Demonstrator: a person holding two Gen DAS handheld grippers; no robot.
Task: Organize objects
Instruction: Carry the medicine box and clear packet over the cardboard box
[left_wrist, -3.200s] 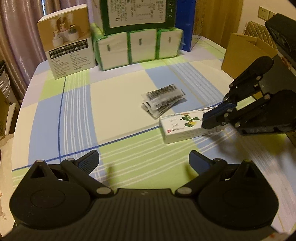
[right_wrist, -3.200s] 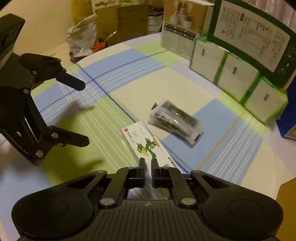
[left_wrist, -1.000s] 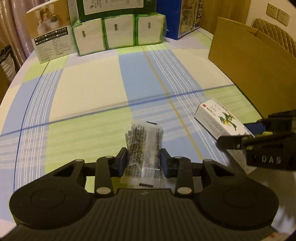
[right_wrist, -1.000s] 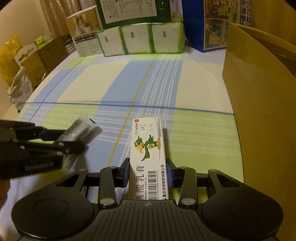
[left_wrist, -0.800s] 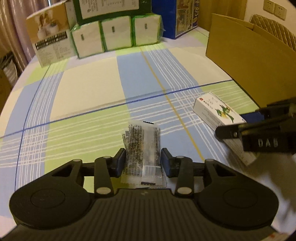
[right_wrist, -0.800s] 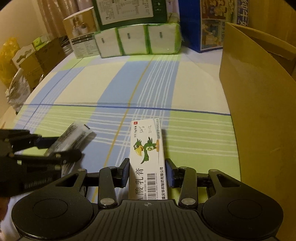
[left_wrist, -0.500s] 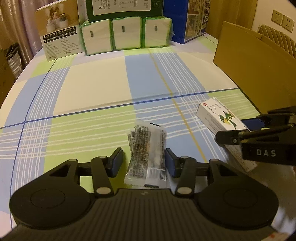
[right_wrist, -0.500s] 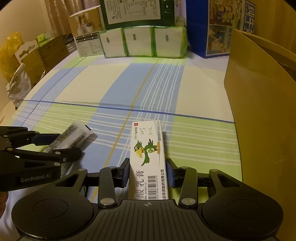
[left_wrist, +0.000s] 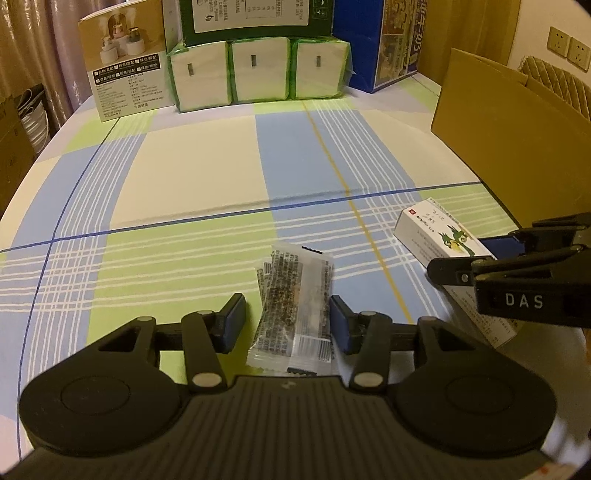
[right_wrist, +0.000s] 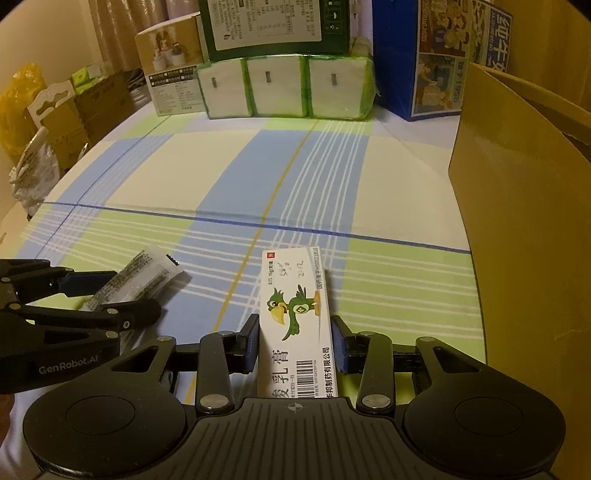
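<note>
Left gripper (left_wrist: 287, 321) stands open astride the sachet bundle (left_wrist: 295, 299), apparently released; right gripper (right_wrist: 294, 345) brackets the ointment carton (right_wrist: 297, 314), clamping unconfirmed, likely squaring both on the worktop (left_wrist: 192, 177).

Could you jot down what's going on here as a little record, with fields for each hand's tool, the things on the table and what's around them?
left tool: open, fingers either side of the clear sachets, which lie on the table
right tool: open, straddling the white box with a green bird
surface: checked tablecloth
right side: brown cardboard carton
far edge: green-wrapped tissue packs
</note>
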